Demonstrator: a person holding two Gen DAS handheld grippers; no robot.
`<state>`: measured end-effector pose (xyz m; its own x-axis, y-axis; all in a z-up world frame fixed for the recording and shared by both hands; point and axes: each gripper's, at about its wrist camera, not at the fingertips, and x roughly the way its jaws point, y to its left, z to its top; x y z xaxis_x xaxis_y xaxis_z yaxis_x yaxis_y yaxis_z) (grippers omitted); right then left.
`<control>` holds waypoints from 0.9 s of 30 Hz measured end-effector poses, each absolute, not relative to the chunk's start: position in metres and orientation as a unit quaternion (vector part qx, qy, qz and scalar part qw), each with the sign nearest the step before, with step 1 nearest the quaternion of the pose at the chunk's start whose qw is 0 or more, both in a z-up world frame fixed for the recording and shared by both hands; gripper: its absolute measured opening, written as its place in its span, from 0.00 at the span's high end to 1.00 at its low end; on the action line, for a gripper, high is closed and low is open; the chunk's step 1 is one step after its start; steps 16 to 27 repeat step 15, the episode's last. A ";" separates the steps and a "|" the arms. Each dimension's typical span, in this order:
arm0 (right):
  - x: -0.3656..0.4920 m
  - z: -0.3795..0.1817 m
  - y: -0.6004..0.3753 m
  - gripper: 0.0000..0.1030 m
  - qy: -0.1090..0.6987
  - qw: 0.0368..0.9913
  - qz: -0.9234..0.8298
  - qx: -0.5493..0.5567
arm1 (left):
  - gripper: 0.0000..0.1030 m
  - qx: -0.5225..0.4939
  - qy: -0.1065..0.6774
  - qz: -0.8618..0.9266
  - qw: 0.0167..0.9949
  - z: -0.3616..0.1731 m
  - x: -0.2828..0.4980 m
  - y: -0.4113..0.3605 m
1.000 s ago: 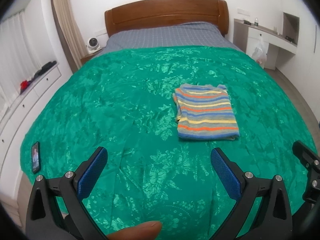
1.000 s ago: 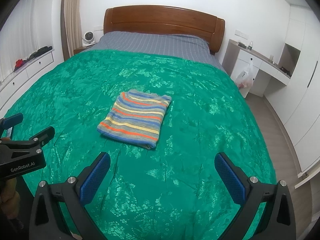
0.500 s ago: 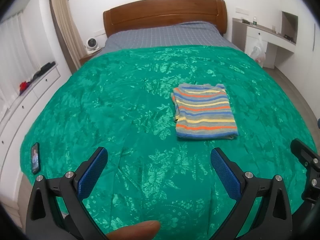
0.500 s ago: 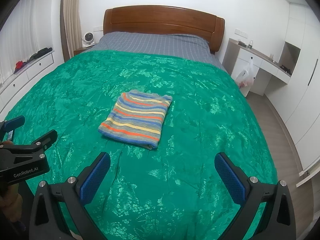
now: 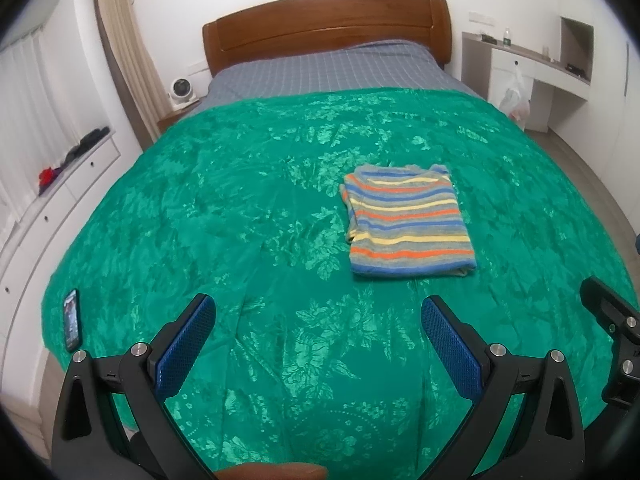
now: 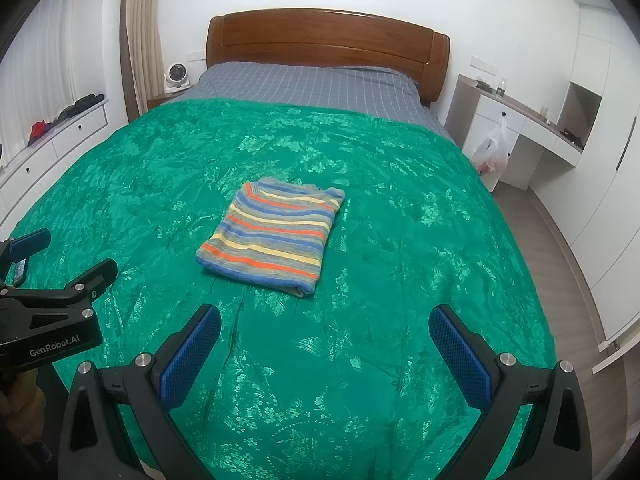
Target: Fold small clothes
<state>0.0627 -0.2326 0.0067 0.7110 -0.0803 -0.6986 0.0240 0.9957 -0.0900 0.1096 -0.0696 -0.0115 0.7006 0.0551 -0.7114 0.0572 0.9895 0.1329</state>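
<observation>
Lying folded into a neat rectangle, the striped shirt rests on the green floral bedspread around the middle of the bed, a little toward its right side, its collar end pointing at the wooden headboard. Both tools hover above the foot edge of the bed, well apart from the garment. The left gripper has its blue-padded fingers spread wide with nothing between them; the right gripper is likewise spread, its fingers empty over bare cover. A phone lies near the left edge of the bedspread by the foot corner. Beyond the cover, a grey checked sheet shows at the head end, and a small white fan stands beside the headboard.
</observation>
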 end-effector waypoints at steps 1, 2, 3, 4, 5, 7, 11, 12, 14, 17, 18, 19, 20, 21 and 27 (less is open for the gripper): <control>0.063 0.006 -0.233 0.00 0.380 0.924 -0.028 -0.037 | 0.00 0.073 0.388 -0.001 0.919 -0.012 0.110 -0.070; 0.063 0.006 -0.233 0.00 0.380 0.924 -0.029 -0.038 | 0.00 0.073 0.388 -0.002 0.919 -0.012 0.110 -0.070; 0.063 0.005 -0.233 0.00 0.381 0.924 -0.029 -0.037 | 0.00 0.073 0.388 -0.004 0.919 -0.012 0.110 -0.070; 0.063 0.004 -0.233 0.00 0.381 0.923 -0.030 -0.037 | 0.00 0.072 0.388 -0.009 0.919 -0.012 0.110 -0.070; 0.063 0.003 -0.234 0.00 0.382 0.923 -0.029 -0.037 | 0.00 0.070 0.386 -0.014 0.920 -0.012 0.109 -0.070; 0.063 0.002 -0.234 0.00 0.382 0.923 -0.029 -0.036 | 0.00 0.068 0.380 -0.024 0.922 -0.011 0.107 -0.070; 0.063 0.002 -0.234 0.00 0.382 0.923 -0.029 -0.036 | 0.00 0.074 0.377 -0.016 0.923 -0.012 0.107 -0.074; 0.063 0.002 -0.234 0.00 0.382 0.923 -0.029 -0.036 | 0.00 0.074 0.377 -0.013 0.923 -0.013 0.107 -0.074; 0.063 0.002 -0.234 0.00 0.382 0.923 -0.029 -0.035 | 0.00 0.073 0.379 -0.008 0.923 -0.014 0.109 -0.074; 0.063 0.002 -0.234 0.00 0.382 0.923 -0.028 -0.035 | 0.00 0.071 0.379 -0.006 0.923 -0.014 0.110 -0.073; 0.063 0.002 -0.234 0.00 0.382 0.923 -0.028 -0.035 | 0.00 0.071 0.379 -0.006 0.923 -0.014 0.110 -0.073; 0.063 0.002 -0.234 0.00 0.382 0.923 -0.028 -0.035 | 0.00 0.071 0.379 -0.006 0.923 -0.014 0.110 -0.073; 0.063 0.002 -0.234 0.00 0.382 0.923 -0.028 -0.035 | 0.00 0.071 0.379 -0.006 0.923 -0.014 0.110 -0.073; 0.063 0.002 -0.234 0.00 0.382 0.923 -0.028 -0.035 | 0.00 0.071 0.379 -0.006 0.923 -0.014 0.110 -0.073; 0.063 0.002 -0.234 0.00 0.382 0.923 -0.028 -0.035 | 0.00 0.071 0.379 -0.006 0.923 -0.014 0.110 -0.073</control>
